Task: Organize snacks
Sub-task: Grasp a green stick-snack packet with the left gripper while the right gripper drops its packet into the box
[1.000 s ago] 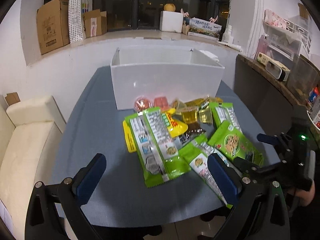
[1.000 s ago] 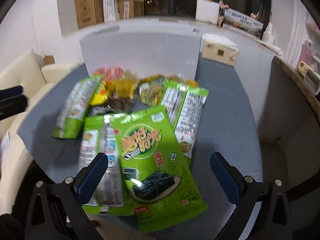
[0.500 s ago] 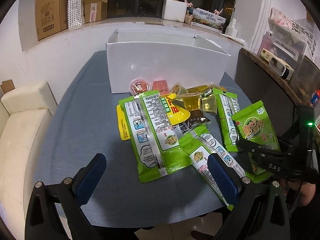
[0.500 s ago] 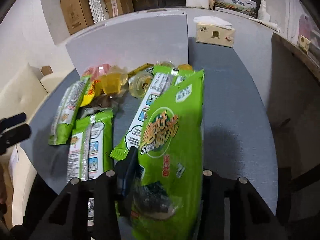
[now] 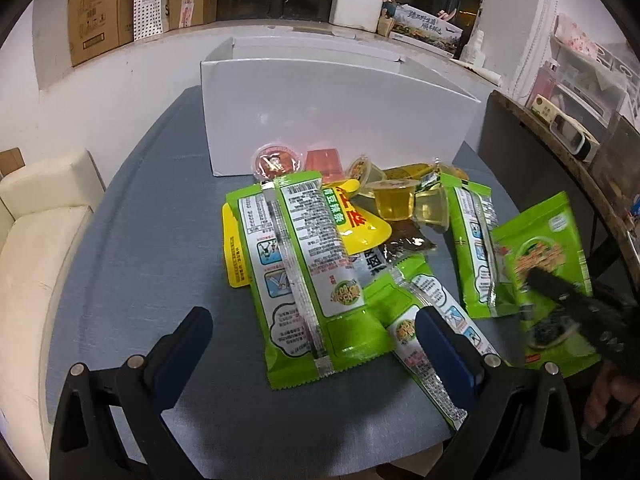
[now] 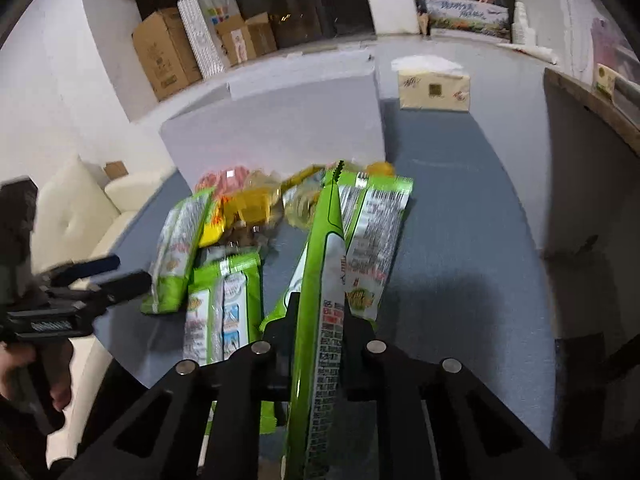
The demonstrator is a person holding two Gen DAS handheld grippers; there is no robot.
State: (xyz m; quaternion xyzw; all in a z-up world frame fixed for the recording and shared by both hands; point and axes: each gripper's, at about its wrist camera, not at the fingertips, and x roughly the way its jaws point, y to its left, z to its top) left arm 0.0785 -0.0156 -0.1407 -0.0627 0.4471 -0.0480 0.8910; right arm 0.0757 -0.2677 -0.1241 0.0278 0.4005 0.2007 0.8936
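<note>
A pile of snacks lies on the blue-grey table [image 5: 140,280]: long green packets [image 5: 304,272], a yellow packet [image 5: 360,228], jelly cups [image 5: 394,200]. A white open box [image 5: 332,112] stands behind them. My right gripper [image 6: 320,320] is shut on a green seaweed packet [image 6: 324,280], lifted off the table and turned edge-on; it also shows in the left wrist view [image 5: 544,256], at the right. My left gripper [image 5: 312,340] is open and empty, hovering over the near end of the pile.
A tissue box [image 6: 434,90] sits on the table right of the white box. A cream sofa [image 5: 36,240] is at the left. A dark counter [image 5: 560,152] with clutter runs along the right. Cardboard boxes [image 5: 96,12] stand on the window ledge.
My right gripper closed on the green seaweed packet, lifted it off the pile and turned it edge-on. My left gripper moved closer over the pile, still open.
</note>
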